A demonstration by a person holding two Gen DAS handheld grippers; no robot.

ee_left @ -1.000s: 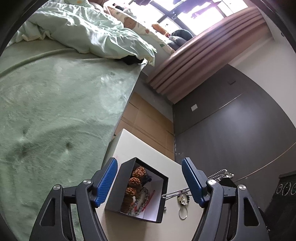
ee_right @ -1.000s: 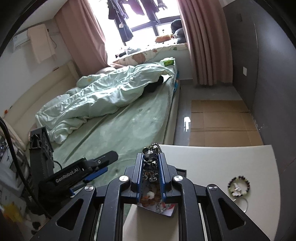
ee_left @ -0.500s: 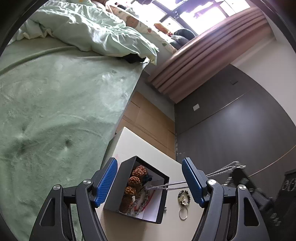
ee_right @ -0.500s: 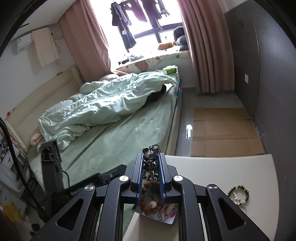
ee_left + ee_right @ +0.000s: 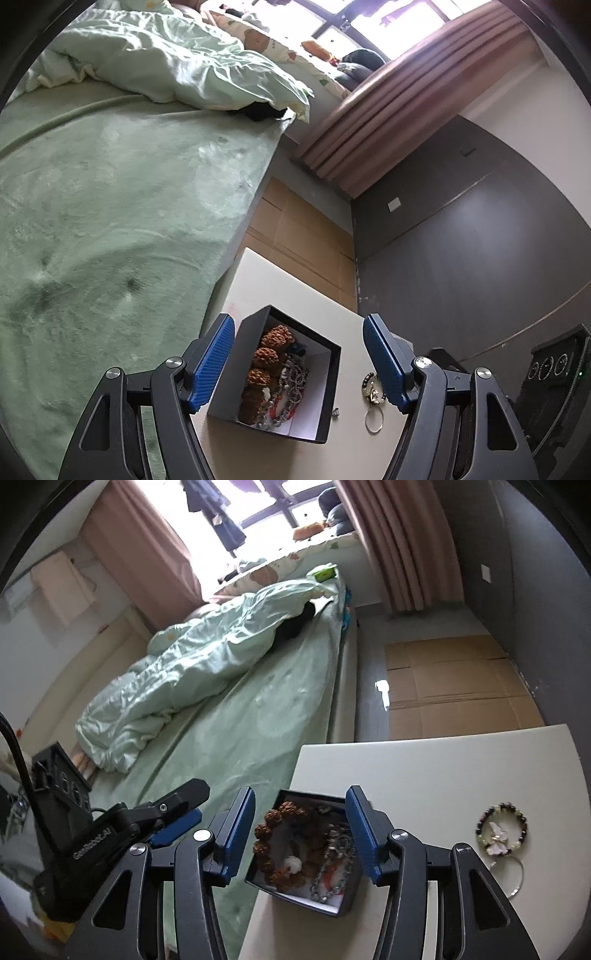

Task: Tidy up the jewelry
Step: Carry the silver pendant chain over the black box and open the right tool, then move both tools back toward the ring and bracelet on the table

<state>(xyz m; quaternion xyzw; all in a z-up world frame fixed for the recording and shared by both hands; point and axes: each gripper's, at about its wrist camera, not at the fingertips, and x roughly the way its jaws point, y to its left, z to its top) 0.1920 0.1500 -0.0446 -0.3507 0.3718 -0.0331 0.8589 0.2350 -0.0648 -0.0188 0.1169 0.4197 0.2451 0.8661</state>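
A black box [image 5: 327,384] with a white lining stands on the white table [image 5: 295,295]. It holds a brown bead bracelet [image 5: 266,356] and a silver chain [image 5: 291,384]. My left gripper [image 5: 297,360] is open and empty, held just above the box. My right gripper [image 5: 301,836] is open and empty right over the same box [image 5: 349,901], with the brown beads [image 5: 275,843] and the chain [image 5: 334,864] below it. A beaded bracelet [image 5: 500,830] and a thin silver ring [image 5: 515,877] lie on the table to the right. Both show in the left wrist view, the bracelet [image 5: 371,384] and the ring [image 5: 373,421].
A bed with a green blanket [image 5: 110,221] runs along the table's left edge, with a crumpled pale duvet [image 5: 207,664] on it. Cardboard sheets [image 5: 450,679] cover the floor beyond the table [image 5: 424,768]. A dark wall [image 5: 461,251] stands to the right.
My right gripper was shut on the silver chain and carried it over the box. It has opened, and the chain now lies in the box. The left gripper stayed open.
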